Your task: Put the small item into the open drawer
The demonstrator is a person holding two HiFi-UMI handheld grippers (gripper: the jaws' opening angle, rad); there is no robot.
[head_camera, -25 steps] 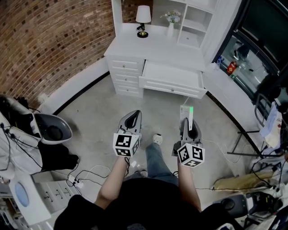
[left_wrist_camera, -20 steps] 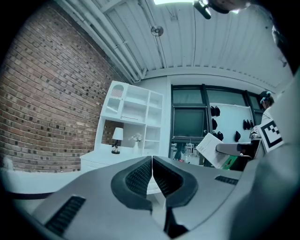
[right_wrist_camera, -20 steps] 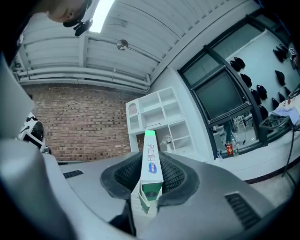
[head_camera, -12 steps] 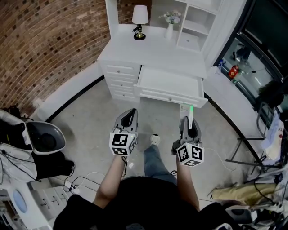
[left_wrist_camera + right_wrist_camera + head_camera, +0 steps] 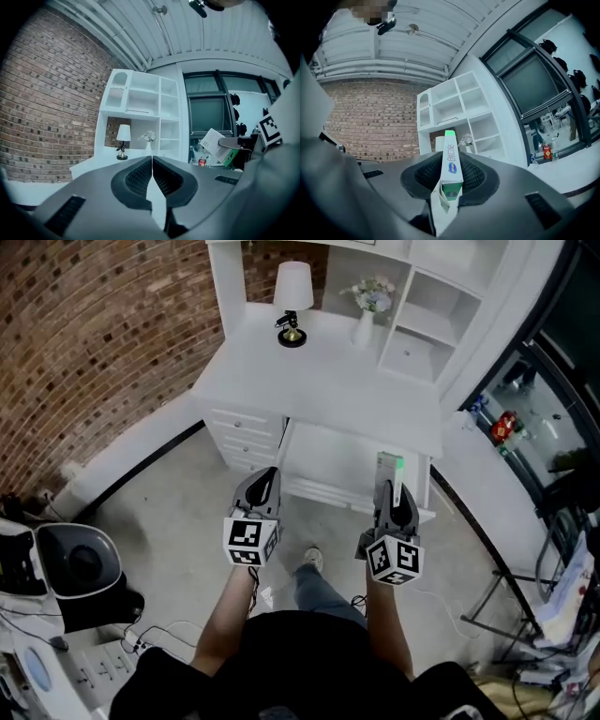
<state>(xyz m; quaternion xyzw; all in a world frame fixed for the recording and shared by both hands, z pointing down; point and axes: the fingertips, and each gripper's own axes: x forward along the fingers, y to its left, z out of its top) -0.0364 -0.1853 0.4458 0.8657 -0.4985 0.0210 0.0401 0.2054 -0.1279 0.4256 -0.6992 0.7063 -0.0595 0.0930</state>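
Before the open drawer (image 5: 330,454) of the white bench (image 5: 319,371), right tongs (image 5: 396,495) clamped on a slim white-and-green box (image 5: 390,468); left tongs (image 5: 265,480) pressed together, empty.

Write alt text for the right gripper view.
The right gripper is shut on a slim white-and-green box, which sticks out beyond its jaws. Behind stand a white shelf unit, a brick wall and a large dark window.
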